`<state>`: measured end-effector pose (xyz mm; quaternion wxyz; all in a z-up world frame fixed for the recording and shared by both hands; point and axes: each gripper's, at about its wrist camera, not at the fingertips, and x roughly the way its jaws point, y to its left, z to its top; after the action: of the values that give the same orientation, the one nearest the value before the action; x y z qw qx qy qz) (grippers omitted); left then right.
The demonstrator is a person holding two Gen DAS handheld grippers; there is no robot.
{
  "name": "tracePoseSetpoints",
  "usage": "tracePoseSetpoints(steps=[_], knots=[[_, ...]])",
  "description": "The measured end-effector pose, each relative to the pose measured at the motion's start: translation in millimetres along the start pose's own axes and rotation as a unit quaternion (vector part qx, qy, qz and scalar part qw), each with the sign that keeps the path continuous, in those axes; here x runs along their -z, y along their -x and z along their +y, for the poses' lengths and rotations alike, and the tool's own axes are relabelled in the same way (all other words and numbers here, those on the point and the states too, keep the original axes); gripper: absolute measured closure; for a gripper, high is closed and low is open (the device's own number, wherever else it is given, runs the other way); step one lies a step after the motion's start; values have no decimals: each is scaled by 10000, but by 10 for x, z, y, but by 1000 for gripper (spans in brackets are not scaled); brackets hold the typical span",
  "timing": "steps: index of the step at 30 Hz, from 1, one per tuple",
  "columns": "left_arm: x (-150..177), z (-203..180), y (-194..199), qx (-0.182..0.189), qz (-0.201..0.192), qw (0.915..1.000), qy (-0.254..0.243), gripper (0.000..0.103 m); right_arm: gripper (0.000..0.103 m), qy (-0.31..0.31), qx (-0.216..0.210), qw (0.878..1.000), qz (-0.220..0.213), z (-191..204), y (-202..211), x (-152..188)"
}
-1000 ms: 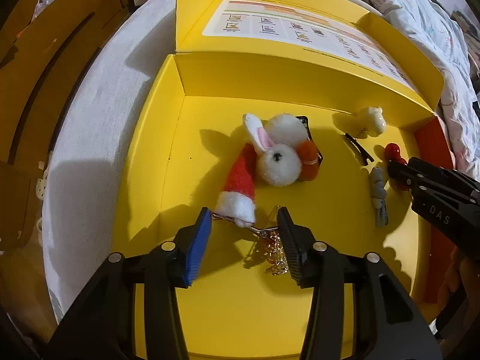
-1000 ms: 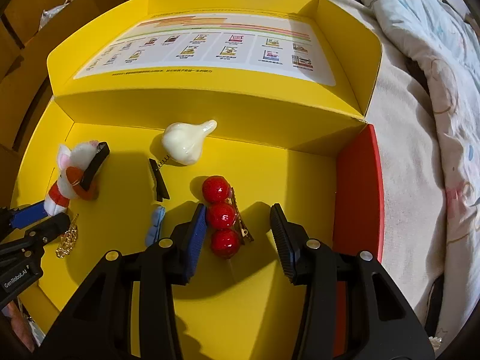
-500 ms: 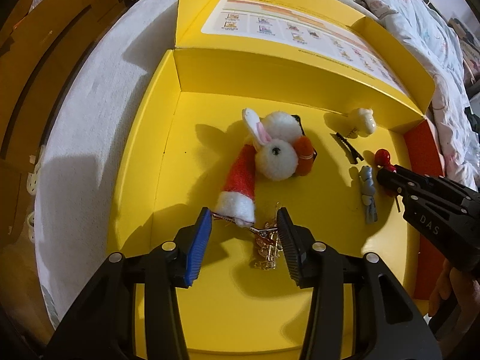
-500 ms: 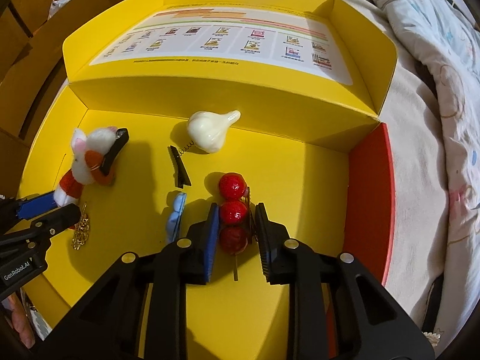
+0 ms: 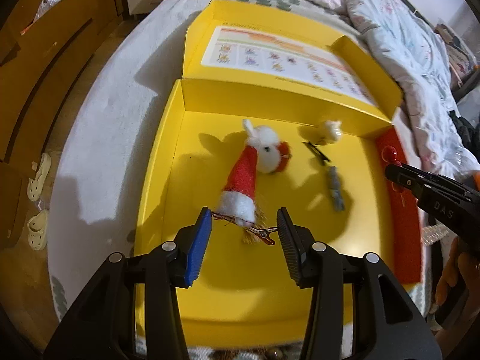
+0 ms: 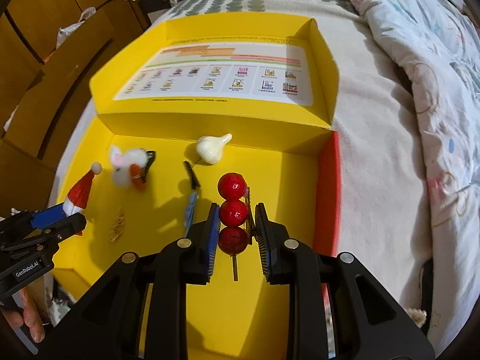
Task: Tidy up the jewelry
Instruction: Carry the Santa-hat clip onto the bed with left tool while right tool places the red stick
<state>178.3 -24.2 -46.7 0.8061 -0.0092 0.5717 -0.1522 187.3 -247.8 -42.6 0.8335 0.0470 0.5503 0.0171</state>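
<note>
My left gripper (image 5: 243,225) is shut on the metal clip of a red santa-hat hair clip (image 5: 241,184) and holds it above the yellow box floor (image 5: 240,285); it also shows in the right wrist view (image 6: 79,193). A gold chain (image 6: 117,225) lies below it. My right gripper (image 6: 235,225) is shut on a red three-ball hair clip (image 6: 232,210), lifted off the floor. A white bunny pom-pom clip (image 6: 126,168), a white garlic-shaped clip (image 6: 210,150), a black clip (image 6: 192,175) and a blue clip (image 6: 190,210) lie in the box.
The box lid (image 6: 222,72) with a printed sheet stands open at the back. The box has a red right wall (image 6: 327,186). It sits on a white bed (image 6: 375,150) with a quilt at right. Wooden cabinets (image 5: 39,60) and slippers (image 5: 37,177) are at left.
Both grippers have risen. The left has lifted the santa-hat clip off the floor, leaving the gold chain. The right holds the red ball clip, raised off the floor.
</note>
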Motion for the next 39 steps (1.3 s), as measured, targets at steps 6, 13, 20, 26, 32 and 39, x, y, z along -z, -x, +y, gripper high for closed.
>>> tracePoseSetpoints(steps=[6, 13, 20, 26, 32, 39], knots=[[391, -224, 454, 314, -180, 9988, -344, 57, 78, -74, -107, 9998, -170, -27, 484, 194], [1083, -654, 706, 714, -44, 9925, -988, 57, 78, -410, -150, 9974, -565, -233, 1272, 710], [1544, -948, 559, 728, 227, 9868, -1430, 57, 78, -849, 218, 9952, -435, -706, 1509, 1453], [1681, -1068, 298, 575, 461, 9860, -1493, 57, 78, -1266, 425, 9910, 66, -1167, 1279, 1981], [1703, -1184, 132, 465, 529, 9855, -1547, 57, 78, -1460, 572, 9862, 535, -1390, 947, 2143], [1637, -1281, -74, 427, 617, 9854, -1526, 57, 77, -1555, 743, 9821, 759, -1523, 704, 2161]])
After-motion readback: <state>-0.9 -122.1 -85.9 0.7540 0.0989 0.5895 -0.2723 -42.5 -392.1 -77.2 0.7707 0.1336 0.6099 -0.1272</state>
